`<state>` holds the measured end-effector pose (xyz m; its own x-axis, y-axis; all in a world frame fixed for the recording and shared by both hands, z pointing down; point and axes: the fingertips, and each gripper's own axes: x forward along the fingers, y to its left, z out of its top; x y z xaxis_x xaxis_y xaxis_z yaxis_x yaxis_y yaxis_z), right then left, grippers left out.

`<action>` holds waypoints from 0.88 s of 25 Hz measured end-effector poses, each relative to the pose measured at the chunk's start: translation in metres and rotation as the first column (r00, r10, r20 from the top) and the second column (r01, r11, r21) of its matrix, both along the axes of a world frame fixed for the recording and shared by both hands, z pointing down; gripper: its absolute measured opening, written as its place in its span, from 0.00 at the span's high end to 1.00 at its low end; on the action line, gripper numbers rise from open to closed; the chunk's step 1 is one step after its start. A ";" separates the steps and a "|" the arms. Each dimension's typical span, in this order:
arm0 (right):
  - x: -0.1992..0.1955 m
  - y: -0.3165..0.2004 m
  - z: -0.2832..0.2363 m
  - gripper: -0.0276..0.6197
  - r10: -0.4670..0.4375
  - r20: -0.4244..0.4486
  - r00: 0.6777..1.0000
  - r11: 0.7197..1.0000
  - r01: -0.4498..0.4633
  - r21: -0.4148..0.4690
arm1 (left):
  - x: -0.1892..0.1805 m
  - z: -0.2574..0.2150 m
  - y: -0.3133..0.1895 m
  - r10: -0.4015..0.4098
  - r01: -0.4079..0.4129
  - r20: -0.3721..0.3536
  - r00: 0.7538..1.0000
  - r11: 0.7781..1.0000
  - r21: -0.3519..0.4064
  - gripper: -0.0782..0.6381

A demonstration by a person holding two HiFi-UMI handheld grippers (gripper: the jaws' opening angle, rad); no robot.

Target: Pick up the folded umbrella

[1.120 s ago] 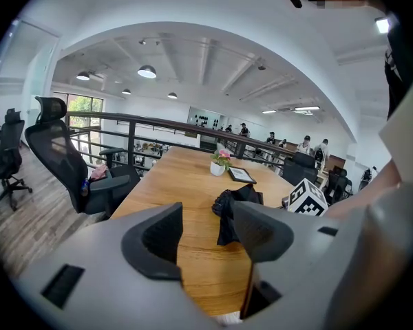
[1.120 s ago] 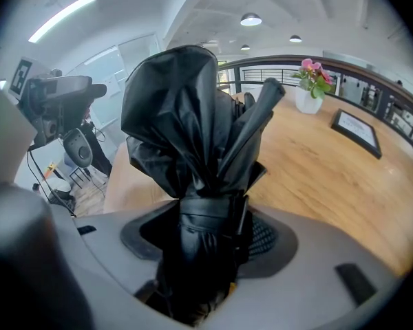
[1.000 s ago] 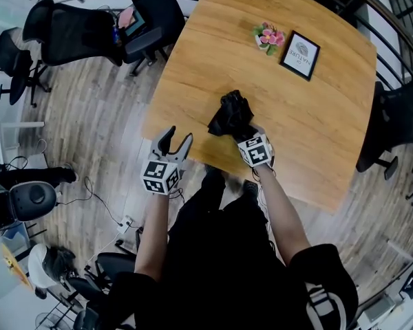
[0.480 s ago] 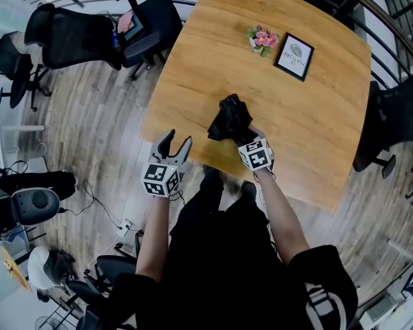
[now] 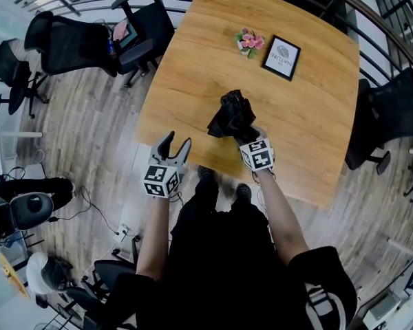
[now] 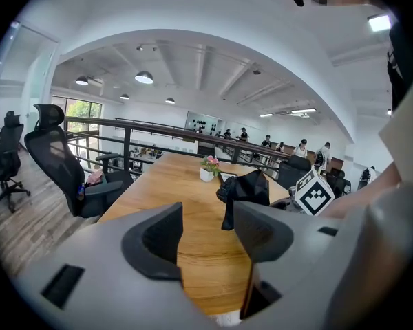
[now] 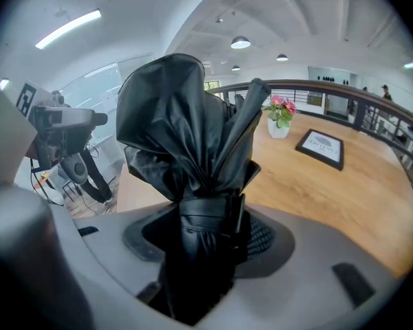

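The folded black umbrella [image 5: 232, 115] is clamped in my right gripper [image 5: 245, 137], which holds it above the wooden table [image 5: 310, 102] near the front edge. In the right gripper view the umbrella [image 7: 193, 157] stands up between the jaws, its strapped lower part pressed by the pads and its loose canopy fanning out above. My left gripper [image 5: 174, 145] is open and empty at the table's near left corner, off its edge. In the left gripper view the umbrella [image 6: 246, 191] hangs ahead, beyond the gap of the left gripper [image 6: 206, 236], beside the right gripper's marker cube [image 6: 312, 194].
A small pot of pink flowers [image 5: 248, 42] and a black picture frame [image 5: 281, 58] lie on the table's far part. Black office chairs [image 5: 76, 40] stand to the left, another chair [image 5: 392, 108] to the right. A railing runs behind the table.
My right gripper has risen with the umbrella, lifting it off the tabletop. The left gripper has shifted slightly along the table's near edge.
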<state>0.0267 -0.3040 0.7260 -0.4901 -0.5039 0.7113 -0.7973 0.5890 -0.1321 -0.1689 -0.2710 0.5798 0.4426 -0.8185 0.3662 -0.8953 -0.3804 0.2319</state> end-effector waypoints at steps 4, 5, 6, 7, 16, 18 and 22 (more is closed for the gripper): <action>0.011 -0.001 -0.023 0.58 0.013 0.023 1.000 0.999 -0.014 0.044 | 0.009 -0.008 0.007 -0.004 0.004 0.002 1.000 1.000 0.013 0.55; 0.014 0.000 -0.028 0.58 0.014 0.028 1.000 0.998 -0.016 0.055 | 0.011 -0.010 0.009 -0.005 0.005 0.003 1.000 1.000 0.017 0.55; 0.016 0.000 -0.034 0.58 0.015 0.034 0.999 0.998 -0.018 0.067 | 0.013 -0.012 0.011 -0.007 0.007 0.004 1.000 1.000 0.020 0.55; 0.019 0.000 -0.041 0.58 0.016 0.042 0.999 0.997 -0.019 0.079 | 0.015 -0.014 0.013 -0.010 0.010 0.006 1.000 1.000 0.024 0.55; 0.046 0.004 -0.093 0.58 0.006 0.078 0.997 0.983 -0.021 0.185 | 0.035 -0.028 0.036 -0.036 0.036 0.002 0.999 0.998 0.056 0.55; 0.051 0.004 -0.108 0.58 0.007 0.102 0.995 0.978 -0.029 0.208 | 0.038 -0.031 0.039 -0.040 0.040 0.001 0.999 0.997 0.063 0.55; 0.060 0.000 -0.133 0.58 0.017 0.158 0.987 0.968 -0.056 0.246 | 0.044 -0.035 0.042 -0.041 0.041 0.008 0.999 0.997 0.071 0.55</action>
